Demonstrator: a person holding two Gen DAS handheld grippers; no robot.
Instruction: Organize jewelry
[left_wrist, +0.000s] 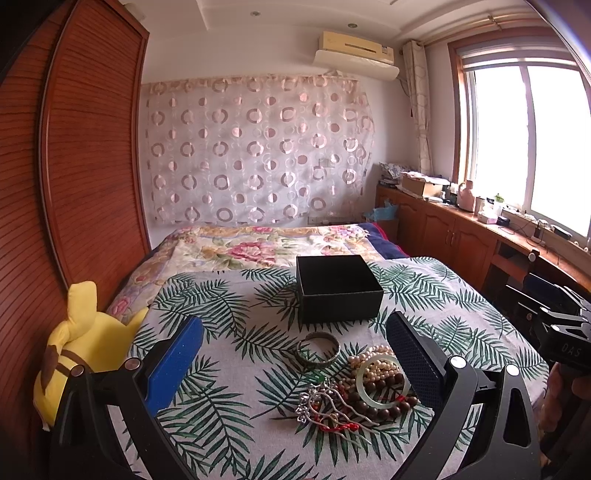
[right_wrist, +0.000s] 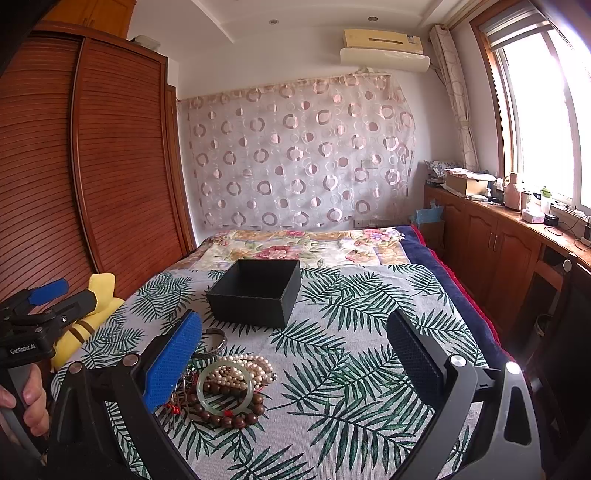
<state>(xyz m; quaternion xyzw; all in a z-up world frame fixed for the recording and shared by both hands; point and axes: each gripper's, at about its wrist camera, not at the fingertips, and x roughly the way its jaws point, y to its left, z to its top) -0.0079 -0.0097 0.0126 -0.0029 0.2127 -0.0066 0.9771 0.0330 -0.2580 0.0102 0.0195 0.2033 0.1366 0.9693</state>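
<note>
Lying before black box (left_wrist: 339, 288) (open), jewelry pile (left_wrist: 354, 387), plush toy (left_wrist: 79, 343)

My left gripper (left_wrist: 295, 354) and right gripper (right_wrist: 295, 350) both hover with jaws spread wide, holding nothing; my left hand (right_wrist: 26, 398) grips its handle.

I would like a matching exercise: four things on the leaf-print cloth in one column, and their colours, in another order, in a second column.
Things:
1. box
2. bangle
3. pearls
4. wooden beads

Colours:
A. brown
B. pale green
C. black
D. cream white

Pairs: 1-C, 2-B, 3-D, 4-A
</note>
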